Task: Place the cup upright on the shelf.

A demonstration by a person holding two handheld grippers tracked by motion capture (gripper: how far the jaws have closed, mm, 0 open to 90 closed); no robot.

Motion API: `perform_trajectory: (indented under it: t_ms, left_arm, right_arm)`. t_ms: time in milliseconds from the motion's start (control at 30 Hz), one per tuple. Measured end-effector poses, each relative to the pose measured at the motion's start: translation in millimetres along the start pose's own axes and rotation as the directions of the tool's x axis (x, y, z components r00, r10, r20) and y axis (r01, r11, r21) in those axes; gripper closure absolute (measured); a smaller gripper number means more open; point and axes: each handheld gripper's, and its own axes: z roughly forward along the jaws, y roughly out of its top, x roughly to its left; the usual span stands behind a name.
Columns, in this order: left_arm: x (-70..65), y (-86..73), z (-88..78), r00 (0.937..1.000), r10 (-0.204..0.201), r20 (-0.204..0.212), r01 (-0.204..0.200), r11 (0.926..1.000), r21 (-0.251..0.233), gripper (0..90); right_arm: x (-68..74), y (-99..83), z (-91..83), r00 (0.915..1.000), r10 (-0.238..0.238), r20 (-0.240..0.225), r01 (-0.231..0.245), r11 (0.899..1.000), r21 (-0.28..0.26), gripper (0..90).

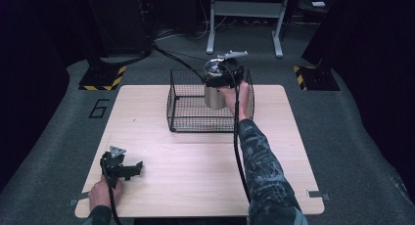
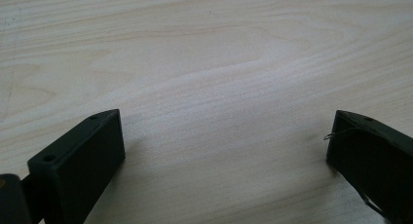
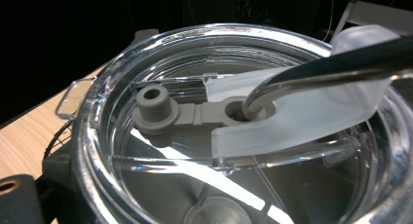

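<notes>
A steel tumbler stands upright inside the black wire basket at the back middle of the table. My right gripper is at the tumbler's top, shut on it. The right gripper view looks down at close range on the tumbler's clear lid, with a grey stopper and a bent metal straw coming out of a frosted tab; one black jaw shows at the bottom left. My left gripper rests at the table's front left. It is open, with only bare wood between its jaws.
The light wooden table has free surface between the basket and the front edge. Behind it, on the dark floor, are a white frame stand, two yellow-and-black striped bases and a painted 6.
</notes>
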Motion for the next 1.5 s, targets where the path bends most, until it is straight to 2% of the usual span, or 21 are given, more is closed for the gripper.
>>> perform_trajectory:
  t_ms: [433, 867, 900, 1000, 1233, 1300, 1400, 1433, 1500]
  left_arm:
    - [-0.7, -0.3, 0.2, 1.0000, -0.010, 0.002, 0.010, 0.9999, -0.003, 0.3]
    - [-0.8, -0.3, 0.2, 0.9999, -0.010, 0.001, 0.010, 0.9999, -0.004, 0.3]
    - [-0.8, -0.3, 0.2, 0.9999, -0.010, 0.001, 0.010, 0.9999, -0.004, 0.2]
    - [-0.8, -0.3, 0.1, 0.9999, -0.010, 0.002, 0.010, 0.9999, -0.003, 0.2]
    - [-0.8, -0.2, 0.0, 0.9999, -0.011, 0.002, 0.011, 0.9999, -0.001, 0.3]
    - [0.1, 0.1, -0.1, 1.0000, 0.001, 0.001, -0.001, 1.0000, 0.001, 0.3]
    - [0.0, 0.1, -0.1, 1.0000, 0.000, 0.001, 0.000, 1.0000, 0.002, 0.3]
    - [-1.2, -0.1, 0.9, 0.9998, -0.019, -0.001, 0.019, 0.9997, -0.013, 0.3]
    - [-1.0, -0.1, 0.8, 0.9999, -0.015, -0.001, 0.015, 0.9998, -0.011, 0.3]
  right_arm:
    - [-3.7, -8.3, 19.9, 0.9993, 0.034, 0.016, -0.034, 0.999, 0.026, 3.9]
    - [-5.0, -20.2, 37.5, 0.9988, 0.045, 0.020, -0.045, 0.998, 0.040, 3.9]
    - [-4.6, -21.9, 39.1, 0.9979, 0.062, 0.020, -0.063, 0.997, 0.046, 3.9]
    - [-5.2, -25.0, 43.6, 0.9974, 0.070, 0.019, -0.071, 0.996, 0.052, 3.9]
    - [-2.7, -33.5, 55.3, 0.9974, 0.068, 0.022, -0.070, 0.995, 0.072, 3.9]
    - [-2.9, -36.6, 57.9, 0.9976, 0.065, 0.024, -0.066, 0.994, 0.083, 3.9]
    - [-3.8, -40.7, 62.1, 0.9964, 0.078, 0.032, -0.081, 0.993, 0.089, 3.9]
    - [-4.4, -42.4, 63.2, 0.9964, 0.077, 0.036, -0.080, 0.992, 0.094, 3.9]
    - [-5.7, -45.0, 65.4, 0.9961, 0.077, 0.042, -0.081, 0.992, 0.094, 3.9]
